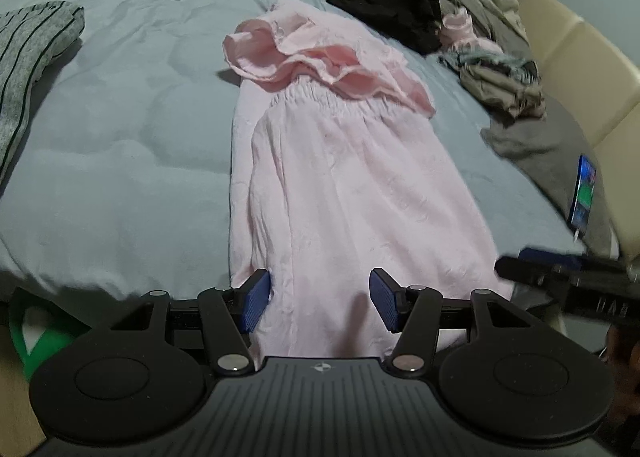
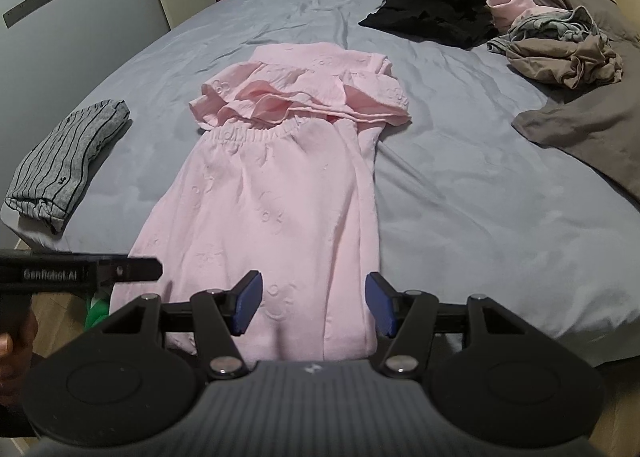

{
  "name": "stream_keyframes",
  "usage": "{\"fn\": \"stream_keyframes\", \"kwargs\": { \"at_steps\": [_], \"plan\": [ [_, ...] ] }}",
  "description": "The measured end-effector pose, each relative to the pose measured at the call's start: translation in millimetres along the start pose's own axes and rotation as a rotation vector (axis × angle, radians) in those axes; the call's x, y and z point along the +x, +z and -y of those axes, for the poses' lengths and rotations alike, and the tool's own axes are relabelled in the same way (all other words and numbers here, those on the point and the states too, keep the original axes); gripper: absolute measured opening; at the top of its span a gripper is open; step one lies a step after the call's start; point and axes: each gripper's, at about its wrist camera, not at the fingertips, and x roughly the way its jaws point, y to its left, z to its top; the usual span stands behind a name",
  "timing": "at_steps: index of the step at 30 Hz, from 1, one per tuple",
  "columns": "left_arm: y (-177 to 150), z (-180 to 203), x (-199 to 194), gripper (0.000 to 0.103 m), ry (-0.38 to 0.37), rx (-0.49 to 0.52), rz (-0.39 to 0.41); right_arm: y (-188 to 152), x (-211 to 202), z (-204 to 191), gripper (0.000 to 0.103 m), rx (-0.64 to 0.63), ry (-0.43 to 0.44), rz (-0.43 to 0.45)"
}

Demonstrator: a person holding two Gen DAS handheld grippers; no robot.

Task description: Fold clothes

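A pale pink dress lies lengthwise on the bed, its ruffled top at the far end and its hem hanging over the near edge. My left gripper is open over the hem, blue pads either side of the cloth with nothing clamped. My right gripper is open too, above the hem's right part. Each gripper shows at the edge of the other's view: the right gripper and the left gripper.
A folded grey striped garment lies at the left. A pile of black, grey and pink clothes covers the far right, with a grey cloth beside it. A phone rests at the bed's right edge. A door stands at the left.
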Motion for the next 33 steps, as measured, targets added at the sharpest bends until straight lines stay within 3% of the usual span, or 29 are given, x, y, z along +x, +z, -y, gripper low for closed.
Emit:
{"fn": "stream_keyframes", "kwargs": {
  "at_steps": [9,13,16,19,23,28,33],
  "plan": [
    [-8,-6,2,0.053,0.016,0.011,-0.003,-6,12,10,0.061,0.044,0.028,-0.013],
    [-20,-11,-4,0.053,0.015,0.076,0.003,-13,18,15,0.061,0.049,0.065,-0.011],
    [-31,-19,-1,0.054,-0.002,0.07,-0.019,-18,22,17,0.062,0.044,0.091,-0.009],
    [-43,-28,4,0.054,-0.018,0.051,-0.047,-23,25,20,0.069,0.039,0.116,-0.007],
    [-47,-30,18,0.054,-0.015,0.055,-0.068,-35,34,26,0.069,0.076,0.135,-0.035],
    [-45,-26,20,0.054,-0.005,0.087,-0.03,-43,39,30,0.069,0.045,0.115,-0.037],
    [-46,-11,8,0.054,-0.03,0.179,0.04,-46,35,33,0.062,0.042,0.174,-0.025]
  ]
}}
